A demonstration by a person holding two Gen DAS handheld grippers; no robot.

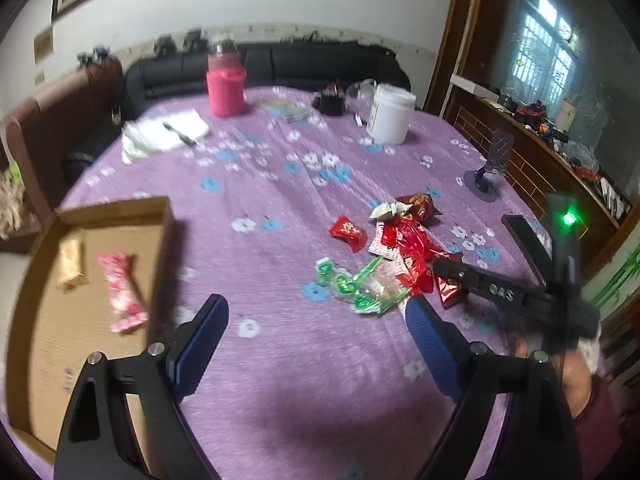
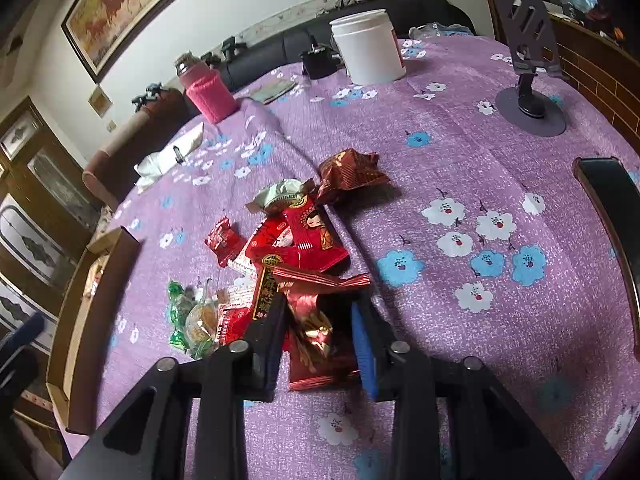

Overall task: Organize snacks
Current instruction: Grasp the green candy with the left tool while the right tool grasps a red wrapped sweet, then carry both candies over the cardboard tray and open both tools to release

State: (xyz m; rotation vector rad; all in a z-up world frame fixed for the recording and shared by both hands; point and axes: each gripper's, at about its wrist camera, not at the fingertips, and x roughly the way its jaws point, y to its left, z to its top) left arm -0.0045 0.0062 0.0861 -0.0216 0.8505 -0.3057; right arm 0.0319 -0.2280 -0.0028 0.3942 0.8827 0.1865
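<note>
A heap of red snack packets (image 1: 400,248) (image 2: 296,240) lies on the purple flowered tablecloth (image 1: 280,208), with green-wrapped sweets (image 1: 344,284) (image 2: 180,308) at its near left edge. My right gripper (image 2: 320,300) (image 1: 444,270) is down at the heap's near end, its blue pads closed against a dark red foil packet (image 2: 316,344). My left gripper (image 1: 316,312) hangs open and holds nothing, just short of the green sweets. To its left is a flat cardboard box (image 1: 80,360) (image 2: 120,248) with a pink packet (image 1: 120,292) and a beige bar (image 1: 72,260) inside.
At the far side of the table stand a pink-sleeved bottle (image 1: 225,88), a white tub (image 1: 390,114) and a notepad with a pen (image 1: 168,132). A grey phone stand (image 1: 490,168) and a dark phone (image 1: 524,240) sit on the right. A black sofa runs behind.
</note>
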